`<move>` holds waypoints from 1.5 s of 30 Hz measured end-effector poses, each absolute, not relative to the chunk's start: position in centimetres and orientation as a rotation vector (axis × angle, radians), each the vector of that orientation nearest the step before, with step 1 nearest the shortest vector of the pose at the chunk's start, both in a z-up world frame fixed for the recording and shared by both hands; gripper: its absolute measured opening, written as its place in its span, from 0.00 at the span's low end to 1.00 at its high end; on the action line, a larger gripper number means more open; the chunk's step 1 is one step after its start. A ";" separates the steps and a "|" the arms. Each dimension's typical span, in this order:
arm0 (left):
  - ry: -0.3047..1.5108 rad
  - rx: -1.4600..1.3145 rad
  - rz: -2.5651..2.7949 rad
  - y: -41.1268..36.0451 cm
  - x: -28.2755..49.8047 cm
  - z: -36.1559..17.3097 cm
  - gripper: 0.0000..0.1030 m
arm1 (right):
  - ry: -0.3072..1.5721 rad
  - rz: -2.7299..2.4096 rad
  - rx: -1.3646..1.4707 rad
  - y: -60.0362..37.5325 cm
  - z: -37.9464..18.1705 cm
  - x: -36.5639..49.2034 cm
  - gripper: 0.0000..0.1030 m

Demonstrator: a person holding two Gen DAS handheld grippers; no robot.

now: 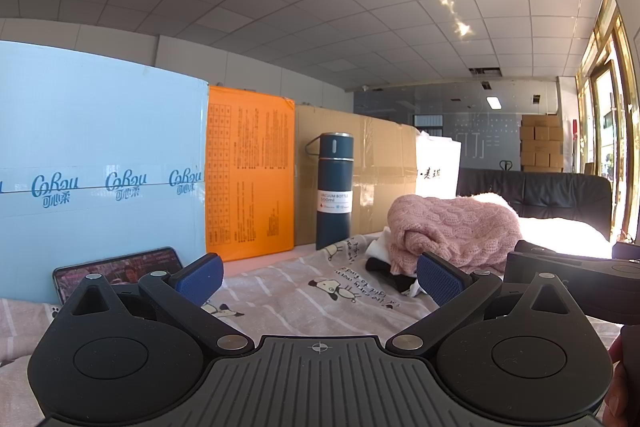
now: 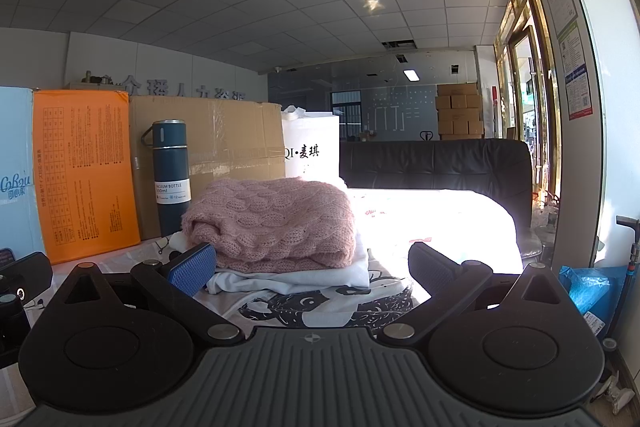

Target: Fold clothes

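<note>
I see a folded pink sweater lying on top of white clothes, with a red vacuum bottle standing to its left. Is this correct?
Not fully. The vacuum bottle is dark blue, not red, as the right wrist view shows. The rest holds: the pink sweater lies folded on the white clothes, bottle to its left.

Pink cable-knit sweater (image 2: 276,219), folded, tops the stack, straight ahead of right claw (image 2: 312,267), just past its fingertips. White garment (image 2: 320,277) folded flat beneath it. Black-and-white printed garment (image 2: 340,303) lowest, spread between that claw's fingers. From left claw (image 1: 320,281): stack ahead, to the right.
</note>
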State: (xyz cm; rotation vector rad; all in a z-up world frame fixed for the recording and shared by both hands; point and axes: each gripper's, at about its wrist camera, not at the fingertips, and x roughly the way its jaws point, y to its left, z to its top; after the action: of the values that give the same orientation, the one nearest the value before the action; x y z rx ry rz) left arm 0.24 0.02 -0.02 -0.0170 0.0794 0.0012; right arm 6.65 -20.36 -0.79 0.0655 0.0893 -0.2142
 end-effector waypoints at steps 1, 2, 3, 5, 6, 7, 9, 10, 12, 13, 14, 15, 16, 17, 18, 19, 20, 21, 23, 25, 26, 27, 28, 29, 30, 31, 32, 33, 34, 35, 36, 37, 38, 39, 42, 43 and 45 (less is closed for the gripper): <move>0.079 -0.017 0.001 0.0 0.3 0.0 1.00 | 0.089 -0.214 0.065 -20.4 -0.8 6.6 1.00; 0.080 -0.017 0.001 0.0 0.2 0.0 1.00 | 0.089 -0.214 0.065 -20.4 -0.8 6.6 1.00; 0.080 -0.017 0.001 0.0 0.2 0.0 1.00 | 0.089 -0.214 0.066 -20.4 -0.8 6.7 1.00; 0.080 -0.017 0.001 0.0 0.2 0.0 1.00 | 0.089 -0.214 0.066 -20.4 -0.8 6.7 1.00; 0.080 -0.017 0.000 0.0 0.2 0.0 1.00 | 0.089 -0.214 0.065 -20.4 -0.8 6.7 1.00; 0.080 -0.017 0.001 0.0 0.3 0.0 1.00 | 0.089 -0.214 0.065 -20.4 -0.8 6.7 1.00; 0.080 -0.017 0.001 0.0 0.2 0.0 1.00 | 0.089 -0.214 0.065 -20.4 -0.8 6.7 1.00; 0.080 -0.017 0.001 0.0 0.3 0.0 1.00 | 0.089 -0.214 0.065 -20.4 -0.8 6.7 1.00; 0.080 -0.017 0.000 0.0 0.3 0.0 1.00 | 0.090 -0.214 0.065 -20.4 -0.8 6.7 1.00; 0.080 -0.017 0.000 0.0 0.3 0.0 1.00 | 0.090 -0.214 0.065 -20.4 -0.8 6.7 1.00; 0.080 -0.017 0.000 0.0 0.3 0.0 1.00 | 0.090 -0.214 0.065 -20.4 -0.8 6.7 1.00; 0.080 -0.017 0.000 0.0 0.2 0.0 1.00 | 0.090 -0.214 0.065 -20.3 -0.8 6.7 1.00; 0.080 -0.017 0.000 0.0 0.3 0.0 1.00 | 0.090 -0.214 0.065 -20.3 -0.8 6.7 1.00; 0.080 -0.017 0.000 0.0 0.3 0.0 1.00 | 0.090 -0.214 0.065 -20.3 -0.8 6.7 1.00; 0.080 -0.017 0.000 0.0 0.3 0.0 1.00 | 0.089 -0.214 0.065 -20.3 -0.8 6.7 1.00; 0.080 -0.017 0.000 0.0 0.2 0.0 1.00 | 0.089 -0.214 0.065 -20.3 -0.8 6.7 1.00; 0.080 -0.017 0.000 0.0 0.3 0.0 1.00 | 0.089 -0.214 0.065 -20.3 -0.8 6.7 1.00; 0.080 -0.017 0.000 0.0 0.3 0.0 1.00 | 0.089 -0.214 0.065 -20.3 -0.8 6.7 1.00; 0.080 -0.017 0.000 0.0 0.3 0.0 1.00 | 0.090 -0.214 0.065 -20.3 -0.8 6.7 1.00; 0.080 -0.017 0.000 0.0 0.3 0.0 1.00 | 0.090 -0.214 0.065 -20.4 -0.8 6.7 1.00; 0.080 -0.017 0.000 0.0 0.3 0.0 1.00 | 0.090 -0.214 0.065 -20.4 -0.8 6.7 1.00; 0.080 -0.018 0.000 0.0 0.3 0.0 1.00 | 0.090 -0.214 0.065 -20.4 -0.8 6.7 1.00; 0.080 -0.017 0.000 0.0 0.3 0.0 1.00 | 0.090 -0.214 0.065 -20.4 -0.9 6.7 1.00; 0.080 -0.017 0.000 0.0 0.3 0.0 1.00 | 0.090 -0.214 0.064 -20.4 -0.9 6.7 1.00; 0.080 -0.017 0.000 0.0 0.3 0.0 1.00 | 0.090 -0.214 0.064 -20.4 -0.9 6.7 1.00; 0.080 -0.017 0.000 0.0 0.3 0.0 1.00 | 0.090 -0.214 0.064 -20.4 -0.9 6.7 1.00; 0.080 -0.017 0.000 0.0 0.3 0.0 1.00 | 0.090 -0.214 0.063 -20.4 -0.9 6.7 1.00; 0.081 -0.017 0.000 0.0 0.3 0.0 1.00 | 0.090 -0.214 0.061 -20.4 -0.9 6.7 1.00; 0.080 -0.017 0.000 0.0 0.2 0.0 1.00 | 0.088 -0.214 0.059 -20.3 -0.9 6.7 1.00; 0.079 -0.018 0.000 0.0 0.2 0.0 1.00 | 0.087 -0.213 0.057 -20.3 -0.9 6.7 1.00; 0.078 -0.018 0.000 0.0 0.2 0.0 1.00 | 0.085 -0.213 0.054 -20.3 -0.9 6.7 1.00; 0.076 -0.018 0.001 0.0 0.2 0.0 1.00 | 0.082 -0.212 0.053 -20.2 -0.9 6.6 1.00; 0.074 -0.019 0.001 0.0 0.2 -0.1 1.00 | 0.078 -0.212 0.052 -20.2 -0.9 6.6 1.00; 0.073 -0.019 0.001 0.0 0.1 0.0 1.00 | 0.075 -0.212 0.053 -20.2 -0.9 6.5 1.00; 0.072 -0.021 0.002 0.1 0.2 -0.1 1.00 | 0.079 -0.210 0.055 -20.3 -0.9 6.6 1.00; 0.072 -0.021 0.002 0.1 0.2 0.0 1.00 | 0.082 -0.209 0.056 -20.3 -0.9 6.6 1.00; 0.071 -0.022 0.003 0.1 0.2 0.0 1.00 | 0.084 -0.207 0.057 -20.3 -0.9 6.7 1.00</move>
State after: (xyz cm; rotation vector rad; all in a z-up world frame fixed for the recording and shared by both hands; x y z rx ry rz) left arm 0.16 0.10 -0.02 -0.0217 0.0713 0.0033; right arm 6.65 -20.33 -0.86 0.0570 0.0837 -0.2070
